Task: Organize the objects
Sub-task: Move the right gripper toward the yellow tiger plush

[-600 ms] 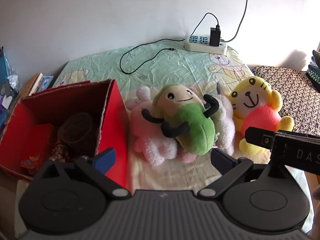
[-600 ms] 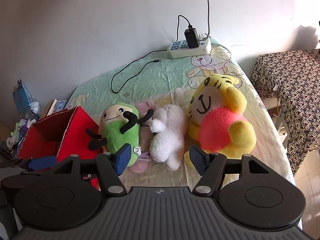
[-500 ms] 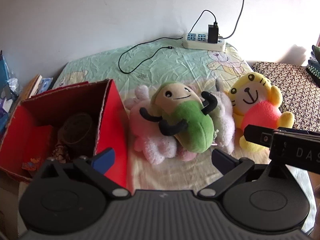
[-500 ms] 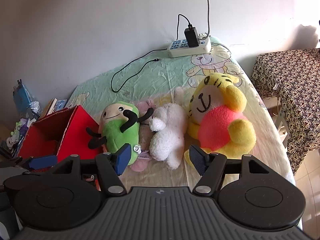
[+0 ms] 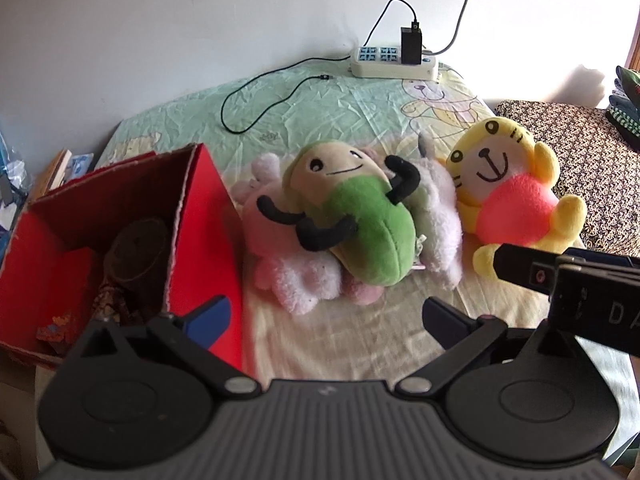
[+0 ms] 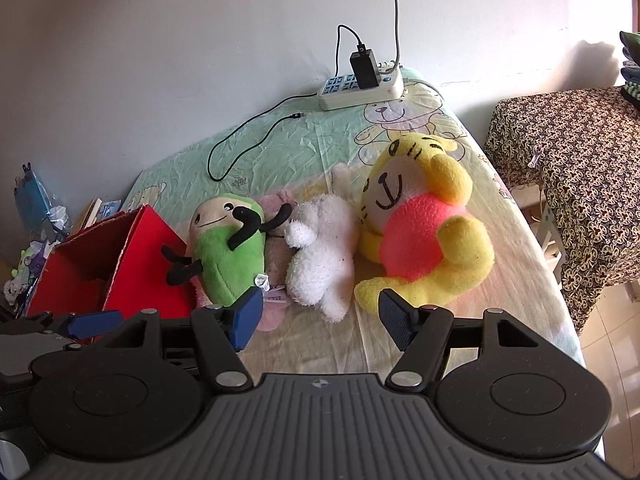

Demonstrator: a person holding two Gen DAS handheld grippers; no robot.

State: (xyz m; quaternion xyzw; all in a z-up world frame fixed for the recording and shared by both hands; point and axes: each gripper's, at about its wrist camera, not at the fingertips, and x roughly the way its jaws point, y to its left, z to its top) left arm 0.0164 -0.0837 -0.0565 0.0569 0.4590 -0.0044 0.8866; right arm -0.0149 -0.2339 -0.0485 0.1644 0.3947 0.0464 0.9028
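Note:
Several plush toys lie in a row on the bed: a green pea-pod toy (image 5: 360,216) (image 6: 228,248) on top of a pink plush (image 5: 288,268) (image 6: 276,252), a white plush (image 6: 324,248) (image 5: 438,220), and a yellow tiger with a pink belly (image 5: 512,200) (image 6: 416,232). An open red box (image 5: 204,232) (image 6: 136,276) stands left of them with dark items inside. My left gripper (image 5: 326,318) is open and empty, short of the pea-pod toy. My right gripper (image 6: 320,316) is open and empty, just short of the white plush.
A white power strip (image 5: 394,64) (image 6: 360,88) with a black charger and a loose cable (image 5: 256,108) lies at the bed's far edge by the wall. A patterned cloth-covered stand (image 6: 568,184) is on the right. Books and clutter (image 6: 36,216) sit left of the box.
The left wrist view has drawn back a little and shifted, so the toys sit slightly farther off. The right gripper has barely moved. Both stay open.

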